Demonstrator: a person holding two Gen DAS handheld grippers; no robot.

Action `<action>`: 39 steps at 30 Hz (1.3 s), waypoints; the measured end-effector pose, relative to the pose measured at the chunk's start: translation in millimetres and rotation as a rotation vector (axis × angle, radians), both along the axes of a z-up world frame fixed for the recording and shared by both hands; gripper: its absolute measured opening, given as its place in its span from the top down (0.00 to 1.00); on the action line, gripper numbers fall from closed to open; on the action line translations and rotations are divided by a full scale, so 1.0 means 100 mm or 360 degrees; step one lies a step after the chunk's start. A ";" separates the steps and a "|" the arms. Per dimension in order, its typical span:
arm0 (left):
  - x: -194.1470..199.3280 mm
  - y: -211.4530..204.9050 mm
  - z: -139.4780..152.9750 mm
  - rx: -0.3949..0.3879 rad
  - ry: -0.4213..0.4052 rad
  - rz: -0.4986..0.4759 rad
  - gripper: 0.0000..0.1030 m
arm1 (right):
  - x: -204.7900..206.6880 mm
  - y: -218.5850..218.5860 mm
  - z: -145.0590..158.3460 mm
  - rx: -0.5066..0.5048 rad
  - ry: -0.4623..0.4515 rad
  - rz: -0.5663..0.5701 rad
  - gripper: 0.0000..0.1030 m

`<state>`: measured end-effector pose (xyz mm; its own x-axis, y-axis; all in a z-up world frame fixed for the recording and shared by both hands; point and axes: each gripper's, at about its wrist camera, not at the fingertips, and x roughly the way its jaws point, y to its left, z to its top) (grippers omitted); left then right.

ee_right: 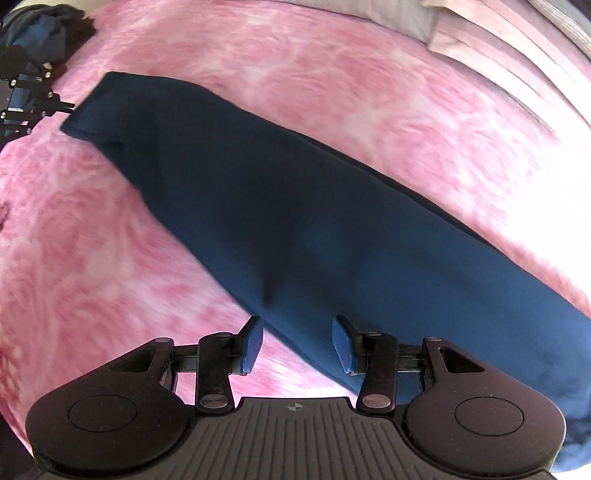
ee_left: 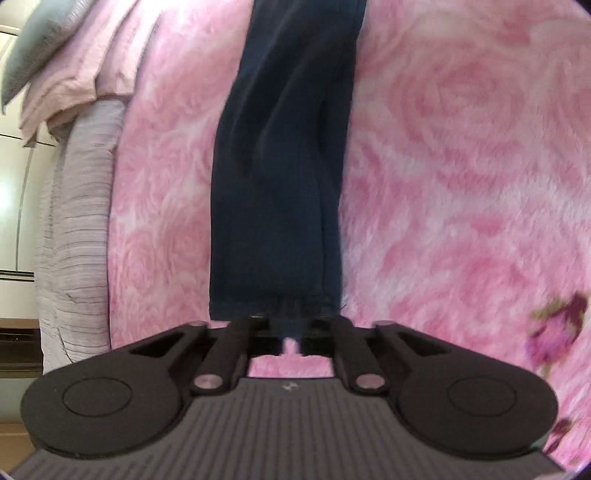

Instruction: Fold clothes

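Pinching navy garment (ee_left: 277, 177) (left claw (ee_left: 291, 325)), right claw (ee_right: 297, 341) parted

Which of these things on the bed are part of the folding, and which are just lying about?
In the job:
navy garment
left claw, shut on its end
right claw, open over it

Lying about:
pink blanket
pillows
dark clothes heap

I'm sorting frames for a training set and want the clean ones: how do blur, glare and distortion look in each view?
Left wrist view: fisheye bending, motion smear across the pink blanket, navy garment fairly legible. Right wrist view: stronger swirl blur on the blanket, blown-out glare at the right edge, blue pads of the right hand-held gripper sharp.
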<state>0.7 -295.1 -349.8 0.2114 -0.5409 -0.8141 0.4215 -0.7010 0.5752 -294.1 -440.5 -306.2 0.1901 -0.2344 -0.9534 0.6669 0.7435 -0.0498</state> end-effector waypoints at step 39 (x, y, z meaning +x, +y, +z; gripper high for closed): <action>-0.03 -0.61 0.32 -0.0042 0.0300 0.0478 0.78 | -0.98 -0.14 0.13 -0.0105 -0.0227 -0.0867 0.30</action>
<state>-2.1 -355.9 -318.2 0.2116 -0.4988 -0.8405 0.7068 -0.5158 0.4841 -392.5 -454.1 -292.8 0.1510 -0.3928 -0.9072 0.9568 0.2887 0.0342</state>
